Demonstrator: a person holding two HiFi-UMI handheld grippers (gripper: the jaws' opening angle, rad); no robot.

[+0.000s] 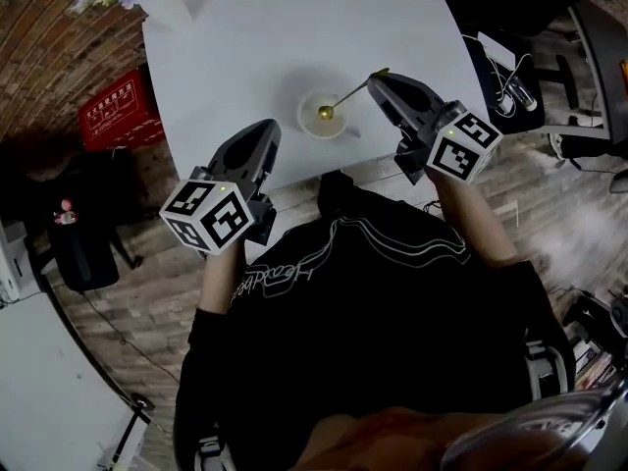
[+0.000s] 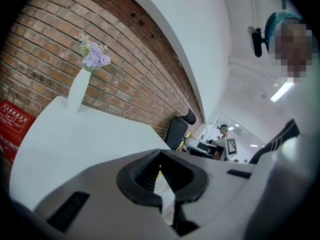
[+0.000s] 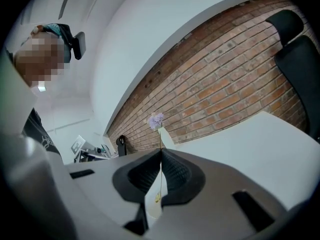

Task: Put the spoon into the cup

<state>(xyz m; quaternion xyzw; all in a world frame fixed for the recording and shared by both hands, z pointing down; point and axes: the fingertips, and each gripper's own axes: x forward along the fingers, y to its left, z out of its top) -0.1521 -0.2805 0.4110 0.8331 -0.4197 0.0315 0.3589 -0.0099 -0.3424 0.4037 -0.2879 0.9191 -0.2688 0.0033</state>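
A white cup [image 1: 307, 123] stands on the white table [image 1: 294, 27], near its front edge. A thin gold spoon [image 1: 345, 96] slants down to the left, and its bowl hangs over the cup's mouth. My right gripper [image 1: 376, 79] is shut on the spoon's handle end, to the right of the cup. In the right gripper view the spoon [image 3: 160, 186] runs as a gold line between the closed pads of my right gripper [image 3: 161, 153]. My left gripper [image 1: 267, 128] sits left of the cup, apart from it. Its jaws [image 2: 160, 154] meet at the tip with nothing between them.
A white vase [image 1: 162, 3] with purple flowers stands at the table's far left corner, also seen as the vase [image 2: 79, 91] against a brick wall. A red crate [image 1: 118, 111] sits on the floor left of the table. Black chairs and desks stand to the right [image 1: 510, 77].
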